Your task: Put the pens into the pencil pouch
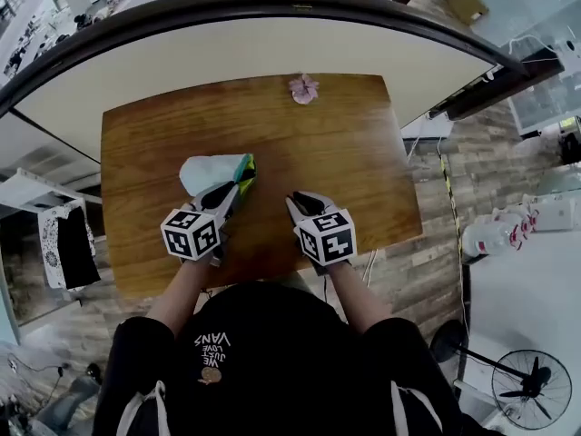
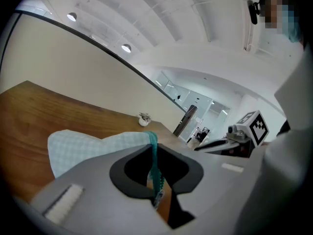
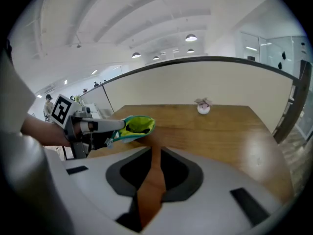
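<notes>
Head view: the left gripper [image 1: 227, 193] is clenched on the near edge of the pencil pouch [image 1: 204, 171], which lies on the bench [image 1: 354, 153]. The right gripper [image 1: 300, 203] hovers just beside it, empty. No pens show anywhere (only a small pink ornament [image 1: 303, 88] at the far edge), so the right gripper may have nothing within reach to fetch.

Left gripper view: the jaws pinch only the teal zipper band [image 2: 152, 153]. So thin a hold could slip and let the mouth collapse.

Right gripper view: these jaws stand slightly apart with nothing between them. The pouch's mouth gapes toward them, yet a tug from the left hand could flatten or tip it.
</notes>
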`<state>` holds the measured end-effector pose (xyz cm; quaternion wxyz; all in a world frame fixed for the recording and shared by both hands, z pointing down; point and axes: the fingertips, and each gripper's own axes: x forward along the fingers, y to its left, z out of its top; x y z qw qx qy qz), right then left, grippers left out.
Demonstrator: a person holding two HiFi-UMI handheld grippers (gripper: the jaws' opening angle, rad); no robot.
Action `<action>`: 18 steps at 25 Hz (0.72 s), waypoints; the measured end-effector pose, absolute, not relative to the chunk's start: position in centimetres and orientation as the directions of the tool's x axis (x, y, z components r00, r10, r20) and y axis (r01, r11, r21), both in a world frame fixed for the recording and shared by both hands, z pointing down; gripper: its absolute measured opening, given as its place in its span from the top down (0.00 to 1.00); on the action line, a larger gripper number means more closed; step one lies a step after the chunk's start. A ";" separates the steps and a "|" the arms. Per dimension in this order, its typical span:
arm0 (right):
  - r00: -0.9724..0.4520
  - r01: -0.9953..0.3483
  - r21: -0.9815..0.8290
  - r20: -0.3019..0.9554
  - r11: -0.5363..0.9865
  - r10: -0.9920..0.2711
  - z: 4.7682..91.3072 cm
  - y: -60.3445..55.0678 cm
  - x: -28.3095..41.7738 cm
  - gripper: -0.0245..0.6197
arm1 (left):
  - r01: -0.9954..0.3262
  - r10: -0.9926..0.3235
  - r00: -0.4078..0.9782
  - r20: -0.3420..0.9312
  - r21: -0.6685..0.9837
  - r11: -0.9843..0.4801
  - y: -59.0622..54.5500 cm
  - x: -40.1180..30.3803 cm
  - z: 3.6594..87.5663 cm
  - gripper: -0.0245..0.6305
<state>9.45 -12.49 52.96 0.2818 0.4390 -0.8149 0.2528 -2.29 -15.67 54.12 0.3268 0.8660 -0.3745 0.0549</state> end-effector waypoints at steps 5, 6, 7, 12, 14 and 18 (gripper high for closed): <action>-0.414 -0.892 -0.178 0.689 0.415 -0.595 53.6 -11.5 12.7 0.89 | -0.703 -0.599 0.703 0.384 0.501 -0.504 -18.2 -0.8 55.8 0.90; -0.406 -0.898 -0.181 0.691 0.401 -0.598 53.8 -11.2 13.2 0.89 | -0.709 -0.597 0.698 0.395 0.495 -0.502 -18.7 -0.5 56.3 0.90; -0.398 -0.903 -0.183 0.693 0.387 -0.601 53.9 -10.9 13.7 0.89 | -0.717 -0.598 0.691 0.406 0.487 -0.498 -19.2 -0.3 56.7 0.90; -0.361 -0.927 -0.199 0.708 0.318 -0.608 54.8 -9.2 16.0 0.89 | -0.751 -0.613 0.656 0.440 0.463 -0.471 -21.5 0.5 58.5 0.90; -0.350 -0.933 -0.205 0.714 0.296 -0.607 55.1 -8.6 16.6 0.89 | -0.757 -0.613 0.649 0.450 0.457 -0.466 -22.1 0.7 59.1 0.90; -0.339 -0.939 -0.214 0.721 0.270 -0.605 55.5 -7.6 17.2 0.89 | -0.768 -0.589 0.640 0.493 0.420 -0.484 -22.6 1.4 60.5 0.90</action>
